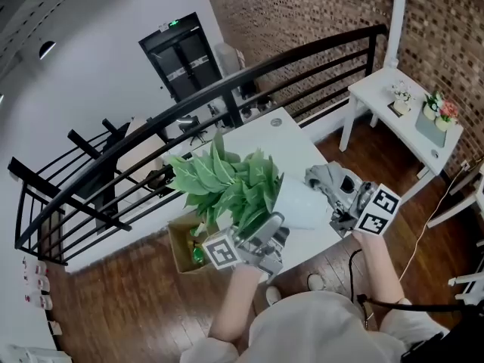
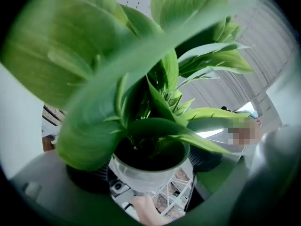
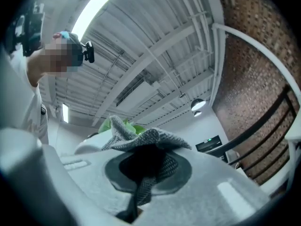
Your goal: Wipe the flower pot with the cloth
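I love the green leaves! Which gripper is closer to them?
Left. The left gripper grips the flower pot right beside the leaves. The right gripper, holding the cloth, is at the pot's other end, away from the leaves.

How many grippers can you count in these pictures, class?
2. The left gripper is low in the middle, clamped on the pot; the right gripper is to its right, holding the cloth by the pot. No others show.

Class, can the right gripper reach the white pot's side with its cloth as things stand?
Probably yes: the cloth in the right gripper lies right beside the pot, with nothing between.
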A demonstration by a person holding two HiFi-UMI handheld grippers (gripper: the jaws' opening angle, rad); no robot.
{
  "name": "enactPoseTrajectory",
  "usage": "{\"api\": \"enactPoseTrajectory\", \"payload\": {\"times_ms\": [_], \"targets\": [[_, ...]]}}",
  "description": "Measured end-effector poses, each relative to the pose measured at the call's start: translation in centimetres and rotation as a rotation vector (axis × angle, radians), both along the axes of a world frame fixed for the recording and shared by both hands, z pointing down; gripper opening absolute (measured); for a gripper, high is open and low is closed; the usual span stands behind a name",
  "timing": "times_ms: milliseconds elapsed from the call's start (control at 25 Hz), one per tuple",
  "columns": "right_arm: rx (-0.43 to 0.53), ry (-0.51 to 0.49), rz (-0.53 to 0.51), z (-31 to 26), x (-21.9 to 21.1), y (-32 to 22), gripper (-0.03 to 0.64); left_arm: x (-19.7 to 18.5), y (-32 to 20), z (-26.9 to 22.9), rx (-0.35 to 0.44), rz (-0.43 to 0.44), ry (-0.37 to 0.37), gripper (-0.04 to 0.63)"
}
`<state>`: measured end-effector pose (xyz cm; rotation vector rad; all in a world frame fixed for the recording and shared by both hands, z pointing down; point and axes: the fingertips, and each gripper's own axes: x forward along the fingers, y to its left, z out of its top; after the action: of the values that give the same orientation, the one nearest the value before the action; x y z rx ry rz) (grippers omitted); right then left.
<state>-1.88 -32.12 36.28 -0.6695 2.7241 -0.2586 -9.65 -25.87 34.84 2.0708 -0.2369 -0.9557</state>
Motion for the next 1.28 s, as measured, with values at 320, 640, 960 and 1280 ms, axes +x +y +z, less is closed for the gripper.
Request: {"api": "enactPoseTrajectory", "payload": {"times_ms": [320,640,960,1280], "targets": [[-0.131,-0.047,-0.085,4.5,-2.0,1.5,-0.006,0.2,-0.5,-1.1,-0.009,-0.020,0.119,0.534],[-0.143,-0.028,-0.137,5.2,-3.2,4.3,-0.006,-1.9,-2.1,-1.4,0.000,-0.121,0.121,0.534],[-0.093,-0.038,-0.143,3.8,-0.3,5.7,-0.006,-2.2,-4.3,0.9,-0.038,-0.217,0.093,0.534],[-0.065,-0.061,0.114,2.8,2.5,1.7,-0.006,-2.8,-4.2,1.8,-0.058,-0.207,0.072,0.534]]}}
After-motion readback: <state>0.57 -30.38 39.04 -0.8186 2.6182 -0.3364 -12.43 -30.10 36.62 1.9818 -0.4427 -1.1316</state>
